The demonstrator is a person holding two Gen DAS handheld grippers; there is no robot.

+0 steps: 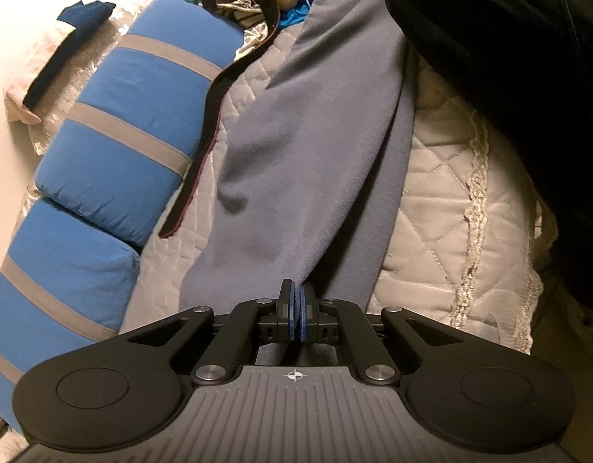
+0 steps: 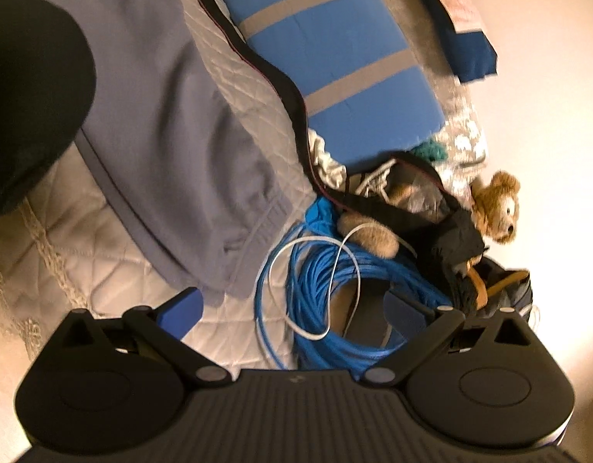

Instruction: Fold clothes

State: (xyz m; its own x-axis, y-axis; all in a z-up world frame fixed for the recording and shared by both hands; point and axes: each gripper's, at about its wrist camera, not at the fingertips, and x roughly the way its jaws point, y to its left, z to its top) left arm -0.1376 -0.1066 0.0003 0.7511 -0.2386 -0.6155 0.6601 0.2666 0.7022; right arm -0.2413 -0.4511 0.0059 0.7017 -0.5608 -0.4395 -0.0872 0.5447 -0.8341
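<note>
Your left gripper (image 1: 297, 308) pinches the grey trousers (image 1: 308, 146) on the quilt (image 1: 443, 200). Your right gripper (image 2: 292, 316) gapes empty beside their waistband.

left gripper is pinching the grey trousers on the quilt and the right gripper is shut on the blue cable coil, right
Not quite. The left gripper does pinch the grey trousers on the quilt, but the right gripper is open above the blue cable coil, holding nothing, as the right wrist view shows.
</note>
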